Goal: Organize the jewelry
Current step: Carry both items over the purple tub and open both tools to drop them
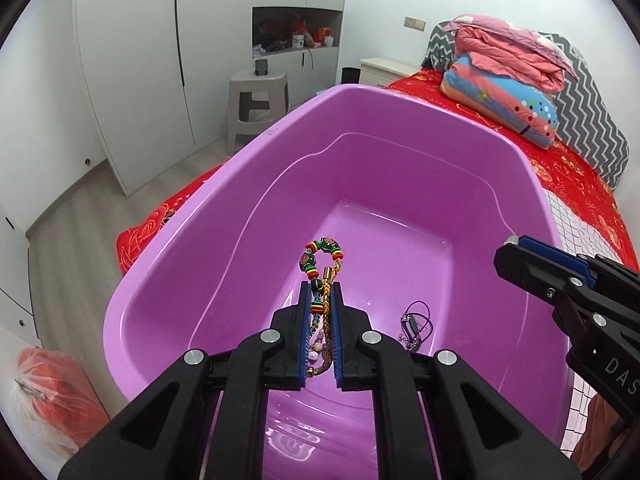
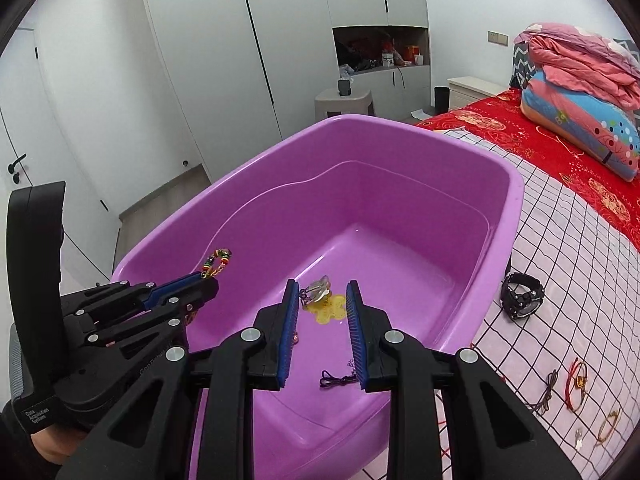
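A purple plastic tub [image 1: 248, 184] [image 2: 516, 200] stands on the bed. My left gripper [image 1: 321, 286] [image 2: 214, 280] is shut on a braided bracelet with green, red and yellow beads [image 1: 322, 258] [image 2: 218, 262], held over the tub's near left side. My right gripper [image 2: 323, 284] [image 1: 510, 242] is open and empty above the tub. On the tub floor lie a black cord necklace [image 1: 416, 326] [image 2: 338, 380], a yellow flower-shaped piece [image 2: 330, 308] and a small metal piece [image 2: 318, 288].
A black watch [image 2: 522, 294] lies on the checked sheet [image 2: 560, 240] right of the tub. Several cords and bracelets [image 2: 576, 390] lie at the sheet's near right. Folded quilts [image 2: 580, 92] sit on the red bedspread. A stool [image 1: 258, 104] and wardrobes stand behind.
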The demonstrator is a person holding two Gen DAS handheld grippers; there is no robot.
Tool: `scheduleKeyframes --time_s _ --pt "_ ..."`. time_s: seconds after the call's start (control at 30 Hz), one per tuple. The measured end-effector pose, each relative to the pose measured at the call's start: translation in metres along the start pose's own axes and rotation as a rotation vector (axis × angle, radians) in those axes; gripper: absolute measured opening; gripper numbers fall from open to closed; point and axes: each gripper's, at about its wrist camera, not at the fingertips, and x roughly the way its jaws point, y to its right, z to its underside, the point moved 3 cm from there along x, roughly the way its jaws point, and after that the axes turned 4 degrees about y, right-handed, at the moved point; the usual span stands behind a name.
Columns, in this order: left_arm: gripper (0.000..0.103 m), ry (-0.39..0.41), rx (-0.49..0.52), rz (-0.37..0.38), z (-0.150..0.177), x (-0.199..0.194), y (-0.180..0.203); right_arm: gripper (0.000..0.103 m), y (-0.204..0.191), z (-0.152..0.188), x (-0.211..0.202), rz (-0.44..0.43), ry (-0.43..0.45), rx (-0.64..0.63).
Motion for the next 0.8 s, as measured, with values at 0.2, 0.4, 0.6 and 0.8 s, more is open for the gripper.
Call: scheduleKeyframes --time_s 0.2,0.4,0.6,0.8 --pt "0.012 0.001 -0.005 -0.027 0.0 0.001 0.001 0.024 0.0 0.001 0.0 0.02 0.0 -0.015" --pt "0.077 0.042 -0.009 -0.069 -0.002 -0.012 -0.004 0.041 0.003 -0.001 -0.007 0.043 0.022 -0.007" --pt "0.083 0.045 0.001 -0.107 -0.003 -0.02 -0.007 0.041 0.006 -0.002 -0.015 0.053 0.035 -0.01" --pt "0.085 0.041 -0.005 -0.125 0.0 -0.028 -0.01 0.041 0.008 0.0 -0.02 0.05 0.039 0.0"
